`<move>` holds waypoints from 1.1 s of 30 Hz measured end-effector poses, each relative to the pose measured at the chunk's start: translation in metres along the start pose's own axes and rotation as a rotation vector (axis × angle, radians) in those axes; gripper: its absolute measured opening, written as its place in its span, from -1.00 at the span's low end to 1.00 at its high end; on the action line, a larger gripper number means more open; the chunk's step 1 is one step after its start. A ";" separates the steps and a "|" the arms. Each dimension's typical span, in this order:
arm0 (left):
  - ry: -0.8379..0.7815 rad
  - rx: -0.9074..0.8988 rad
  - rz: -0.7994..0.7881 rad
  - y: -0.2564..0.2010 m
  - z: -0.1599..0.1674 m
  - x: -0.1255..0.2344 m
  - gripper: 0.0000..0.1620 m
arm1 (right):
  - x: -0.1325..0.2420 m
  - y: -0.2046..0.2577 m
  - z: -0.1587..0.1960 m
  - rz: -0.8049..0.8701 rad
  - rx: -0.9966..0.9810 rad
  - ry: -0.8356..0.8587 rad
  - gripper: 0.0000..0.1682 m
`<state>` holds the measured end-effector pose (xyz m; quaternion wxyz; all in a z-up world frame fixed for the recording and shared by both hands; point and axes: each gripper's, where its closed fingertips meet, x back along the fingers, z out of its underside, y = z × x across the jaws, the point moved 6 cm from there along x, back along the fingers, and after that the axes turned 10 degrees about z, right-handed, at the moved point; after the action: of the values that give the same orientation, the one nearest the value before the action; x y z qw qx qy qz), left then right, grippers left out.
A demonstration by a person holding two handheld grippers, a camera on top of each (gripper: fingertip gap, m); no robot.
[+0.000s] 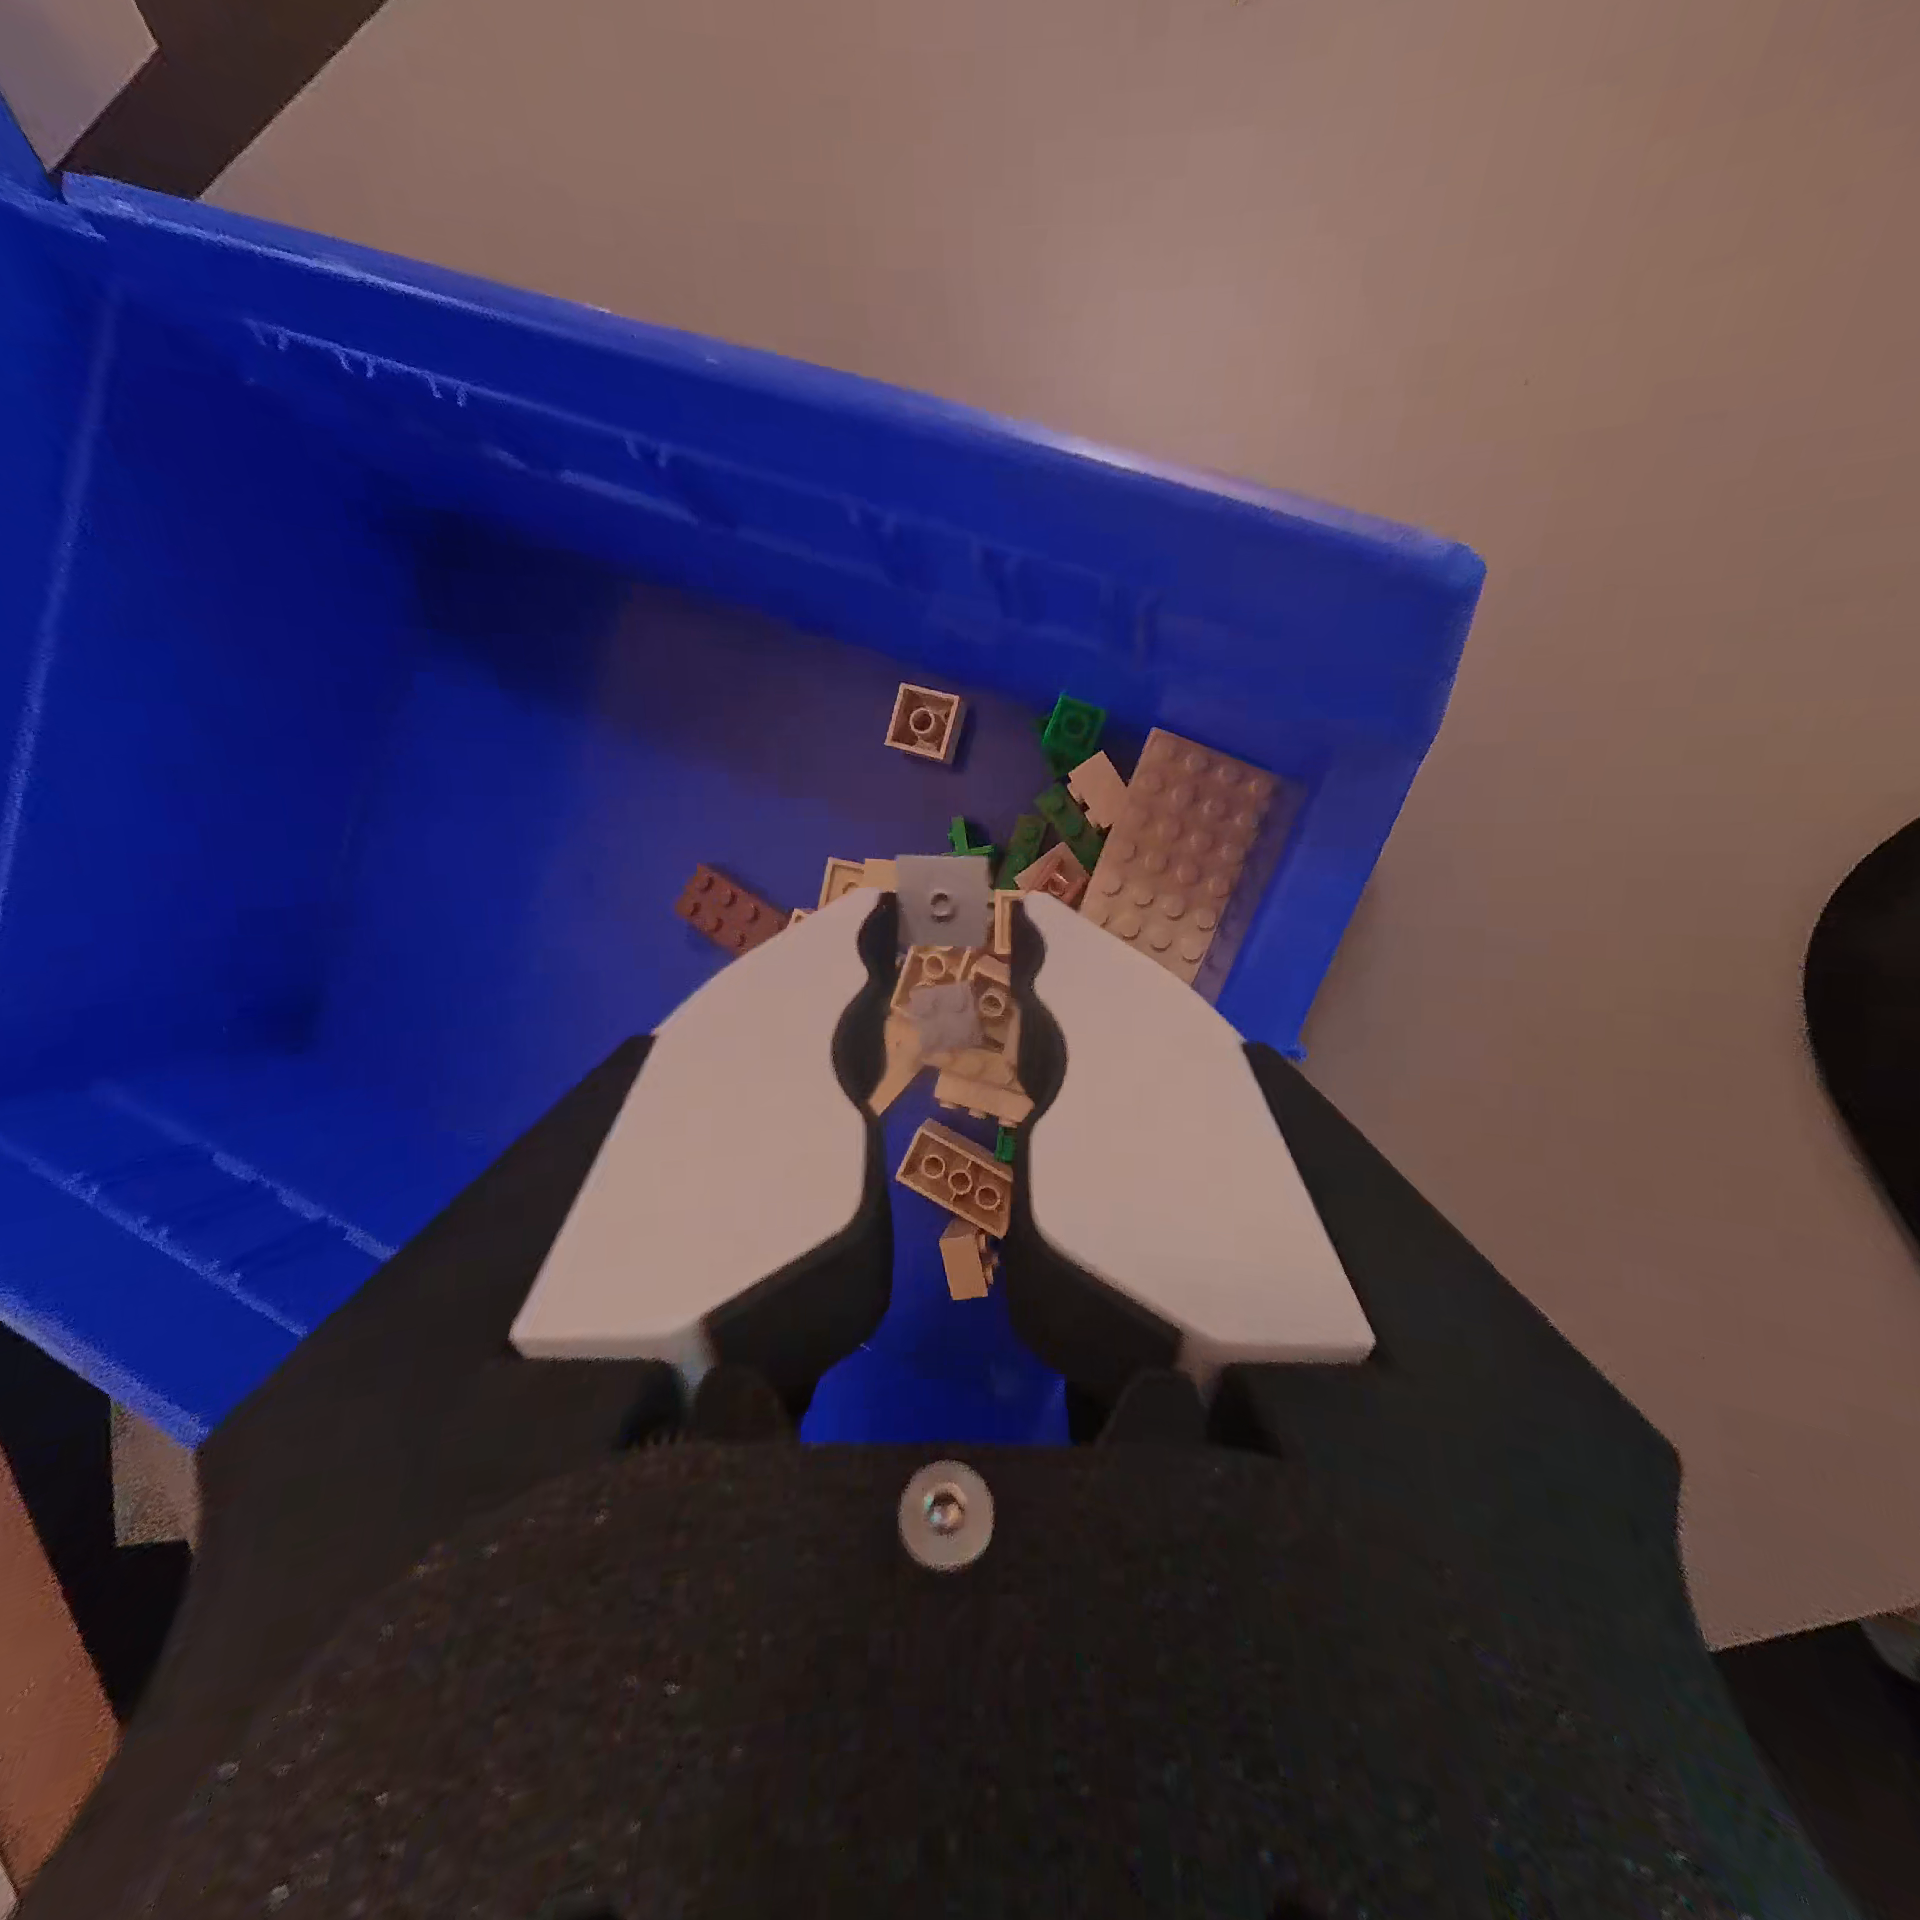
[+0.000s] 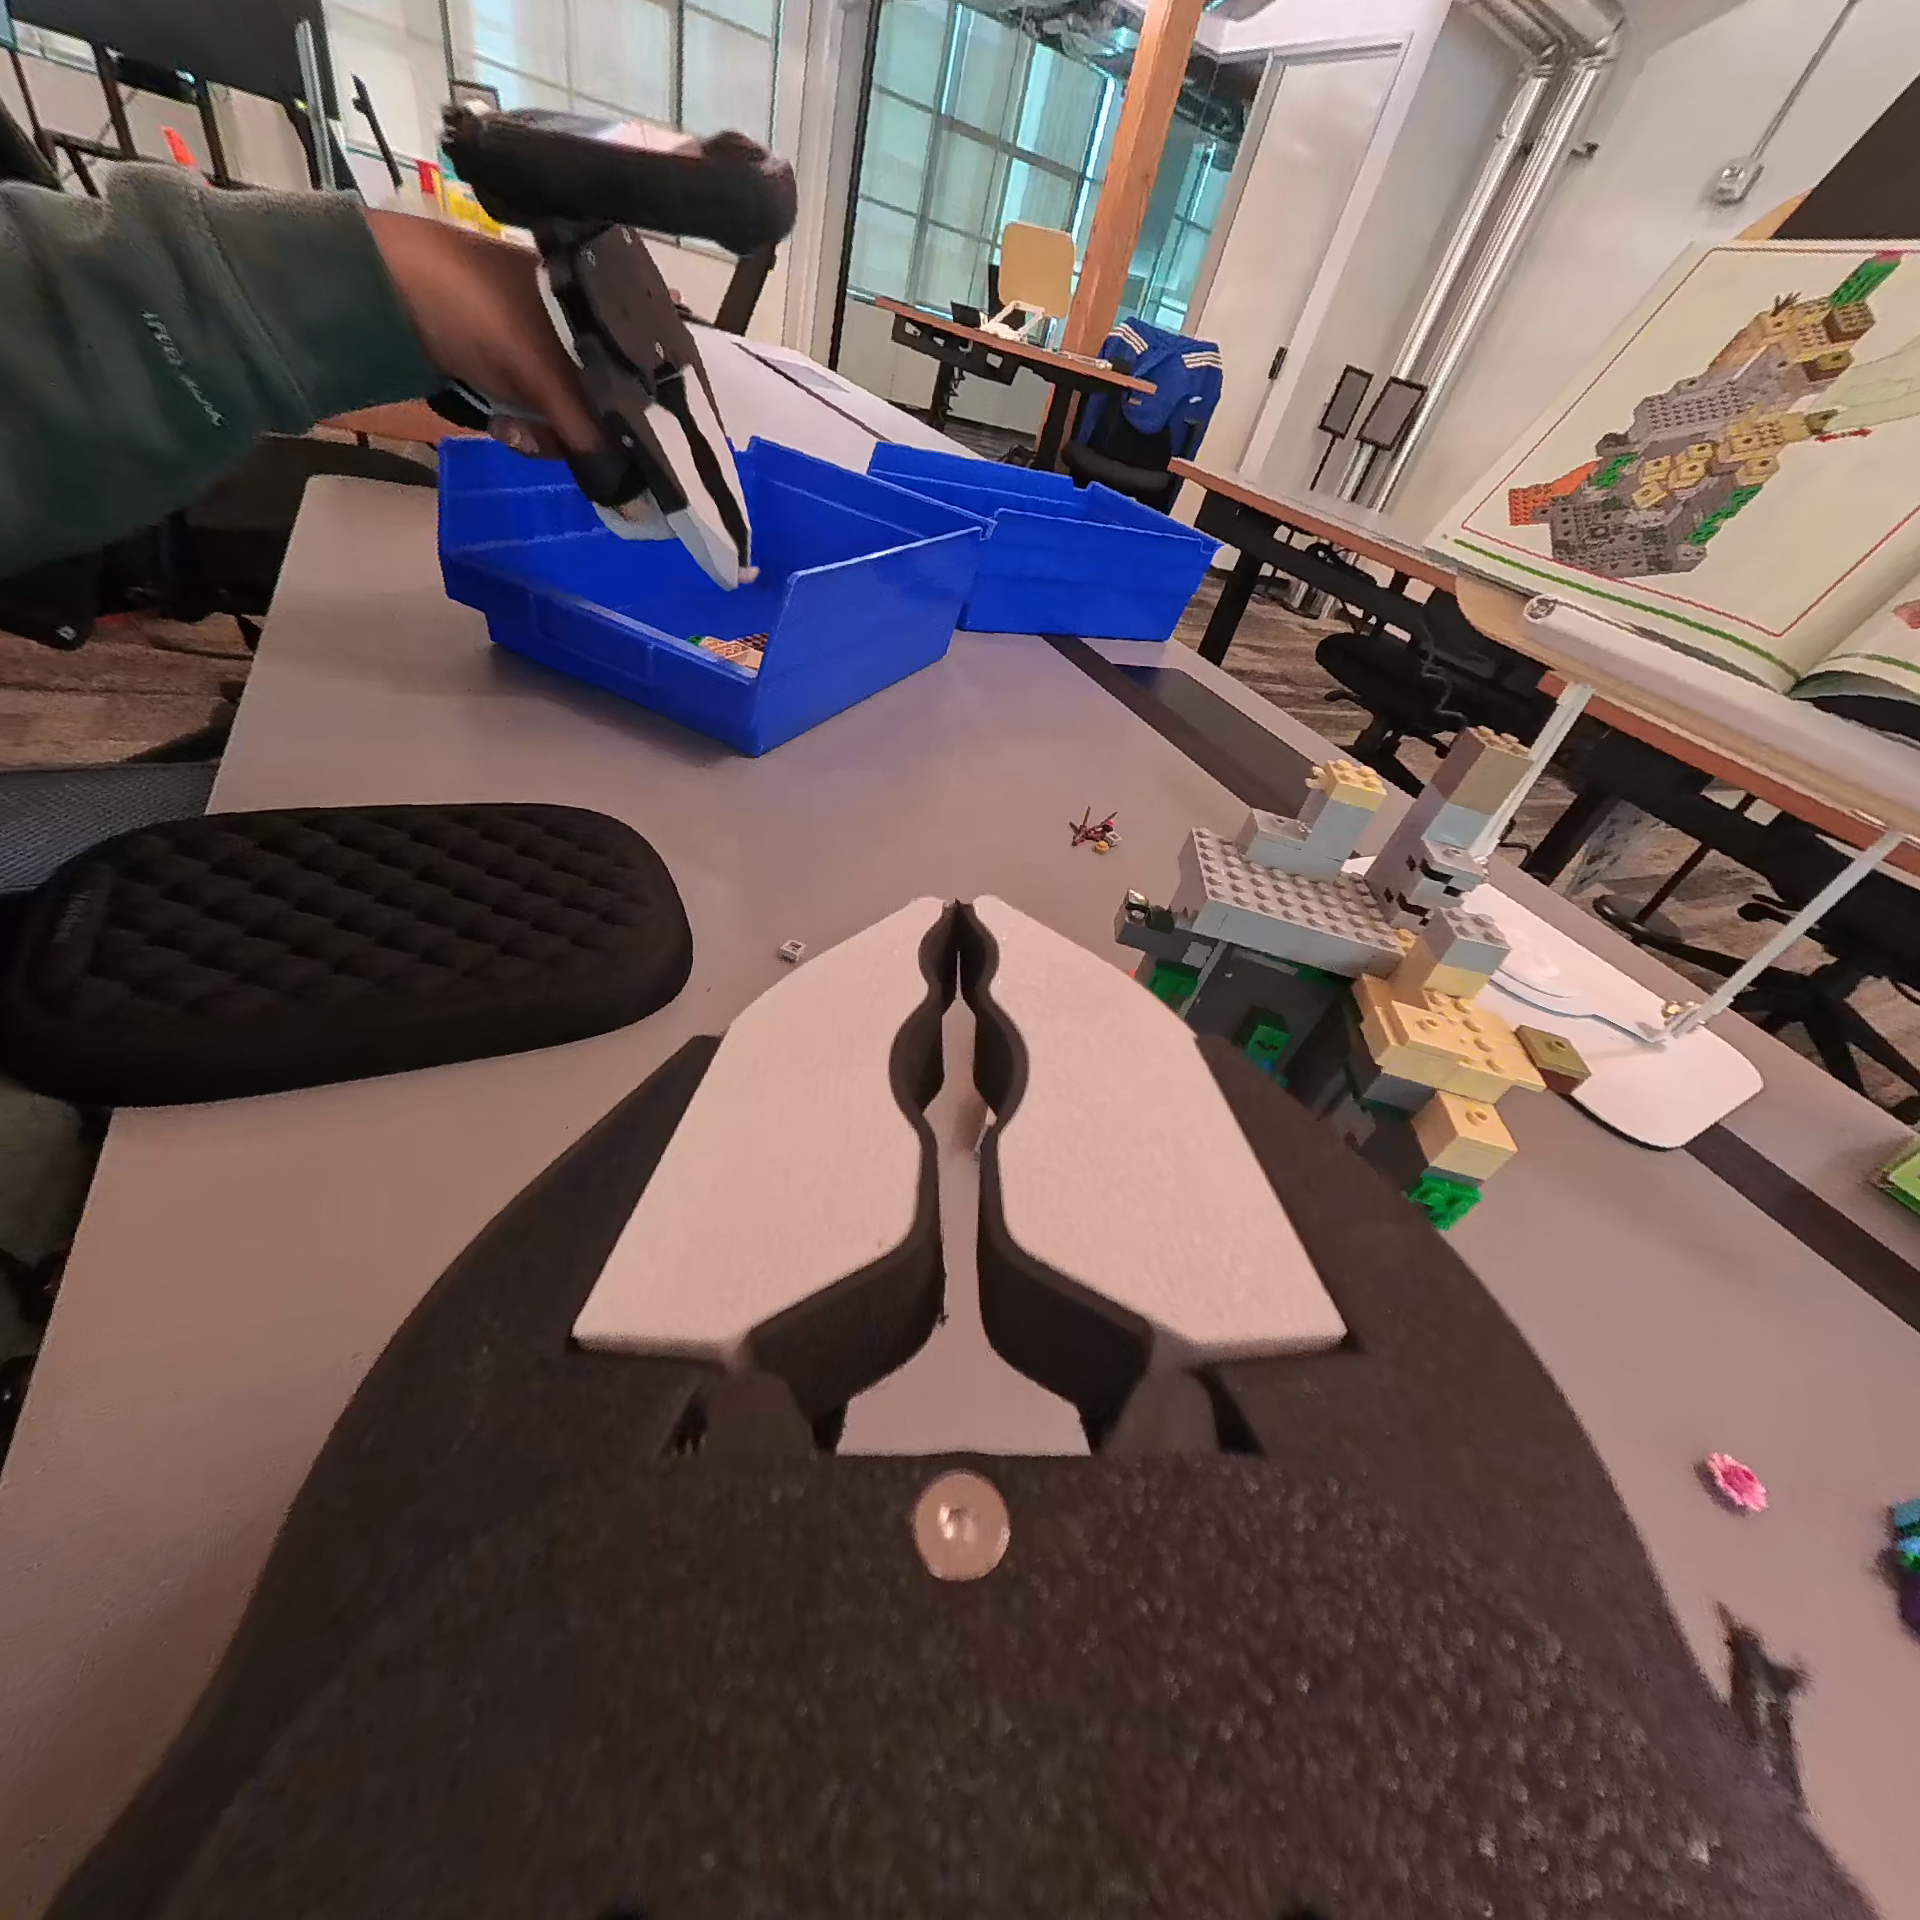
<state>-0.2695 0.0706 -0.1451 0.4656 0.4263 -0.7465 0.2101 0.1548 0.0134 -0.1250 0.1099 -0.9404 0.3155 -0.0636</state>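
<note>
My left gripper (image 1: 948,902) hangs over the open blue bin (image 1: 312,644) and is shut on a small grey square plate (image 1: 940,902) held at its fingertips. Below it lies a heap of tan, green and brown bricks (image 1: 961,1169) and a tan studded plate (image 1: 1184,852) in the bin's right corner. In the right wrist view the left gripper (image 2: 743,569) points down into the same bin (image 2: 831,665). My right gripper (image 2: 958,909) is shut and empty above the grey table (image 2: 416,1299), left of a partly built brick model (image 2: 1340,966).
A second blue bin (image 2: 1081,561) stands behind the first. An open instruction book (image 2: 1714,457) rests on a white stand (image 2: 1662,1081) at the right. A black padded armrest (image 2: 343,945) overlaps the table's left edge. Small loose pieces (image 2: 1093,829) lie on the table. Some 40 cm of space lies between my two pairs of fingers.
</note>
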 end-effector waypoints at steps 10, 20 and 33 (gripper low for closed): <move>-0.002 -0.023 -0.016 -0.003 0.000 0.000 -0.59 | -0.002 0.001 0.004 0.001 0.008 0.022 -1.00; -0.227 -0.233 0.325 -0.111 -0.051 0.008 -0.75 | -0.004 0.002 0.007 -0.002 0.012 0.039 -1.00; 0.033 -0.268 0.547 -0.191 -0.068 -0.093 -0.74 | -0.002 -0.004 0.011 0.029 0.002 0.068 -1.00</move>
<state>-0.0563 0.0555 -0.2097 0.4559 0.1411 -0.8470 0.2342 0.1577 0.0201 -0.1350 0.1012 -0.9328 0.3328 -0.0941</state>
